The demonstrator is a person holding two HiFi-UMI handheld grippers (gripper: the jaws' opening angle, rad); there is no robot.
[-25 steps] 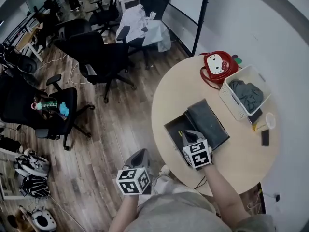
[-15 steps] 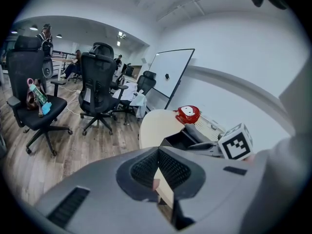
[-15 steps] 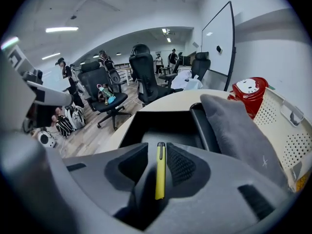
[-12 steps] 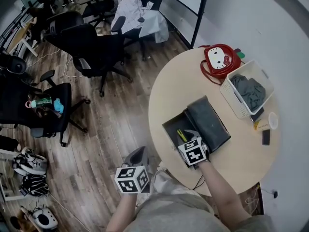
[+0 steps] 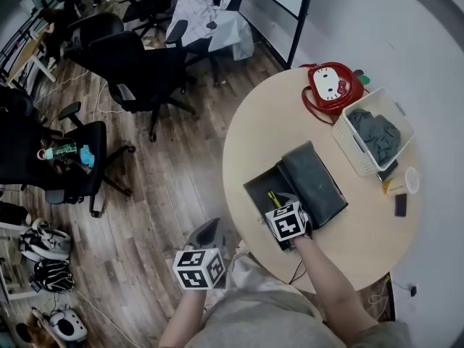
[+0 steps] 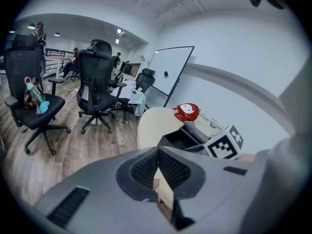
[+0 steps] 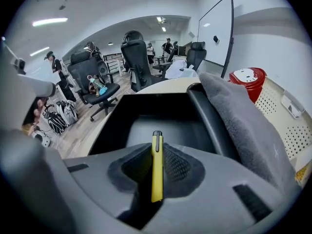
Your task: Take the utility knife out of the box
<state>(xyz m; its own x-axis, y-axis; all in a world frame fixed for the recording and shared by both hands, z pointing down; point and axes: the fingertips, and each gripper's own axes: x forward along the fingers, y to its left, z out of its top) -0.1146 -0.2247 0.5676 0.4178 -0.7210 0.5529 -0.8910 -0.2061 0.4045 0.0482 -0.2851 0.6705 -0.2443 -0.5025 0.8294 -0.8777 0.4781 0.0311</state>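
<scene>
Knife [image 7: 156,174], yellow with a black tip, stands edge-on between the jaws of the right gripper [image 7: 157,151], which are clamped on its two flat sides. Its black tip points to 12 o'clock in the right gripper view, toward the open inside of the black box [image 5: 255,192]. In the head view the knife shows as a short yellow strip over the box, just at 11 o'clock of the gripper's marker cube. Whether it touches the bottom of the box cannot be told.

The box sits on the round table [image 5: 268,129], at about 8 o'clock from the table's middle. Its grey-lined lid [image 5: 313,182] lies open beside it, at 3 o'clock of the box. A red case [image 5: 332,87] rests at 12 o'clock on the table, and a white basket [image 5: 348,147] with grey cloth [image 5: 377,135] in it stands at 2 o'clock.

The left gripper [image 6: 158,155] hangs off the table at 7 o'clock of it, over the wooden floor [image 5: 159,194]. Its jaws are closed together at the tips with nothing held.
</scene>
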